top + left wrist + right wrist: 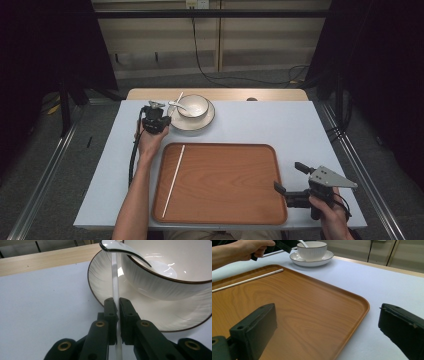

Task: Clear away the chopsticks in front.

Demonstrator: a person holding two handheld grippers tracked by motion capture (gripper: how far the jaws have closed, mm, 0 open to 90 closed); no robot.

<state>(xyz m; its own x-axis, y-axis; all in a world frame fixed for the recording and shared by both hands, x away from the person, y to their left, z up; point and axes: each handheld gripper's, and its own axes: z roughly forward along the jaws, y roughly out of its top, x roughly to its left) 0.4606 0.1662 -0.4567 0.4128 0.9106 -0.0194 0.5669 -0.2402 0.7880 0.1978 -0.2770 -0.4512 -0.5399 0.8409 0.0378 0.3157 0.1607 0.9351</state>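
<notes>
White tabletop carrying a wooden tray (pixel 225 185) near the table's front edge and a white plate (pixel 201 121) near its far edge, left of the middle. A white bowl (pixel 195 105) with a dark rim stands on the plate, and a white spoon (pixel 176 104) rests in the bowl with its handle over the rim toward the left.

Left tool (pixel 158 113): held in the person's left hand (pixel 148 142) just beside the plate's left edge. In the left gripper view its jaws are pressed together on a thin white chopstick (pixel 115 287), which runs from between the jaws up across the plate's rim and passes beside the bowl, reaching the spoon handle (pixel 125 250). In the high view the chopstick's far end (pixel 179 96) slants toward the table's far edge.

Second white chopstick (pixel 174 180): lies flat on the tray, close to the tray's left edge and nearly parallel to it.

Right tool (pixel 289 177): held in the right hand (pixel 334 217) at the table's front right corner, just off the tray's right edge. Its jaws stand spread wide with nothing between them; in the right gripper view they frame the tray's near right corner (pixel 362 305).
</notes>
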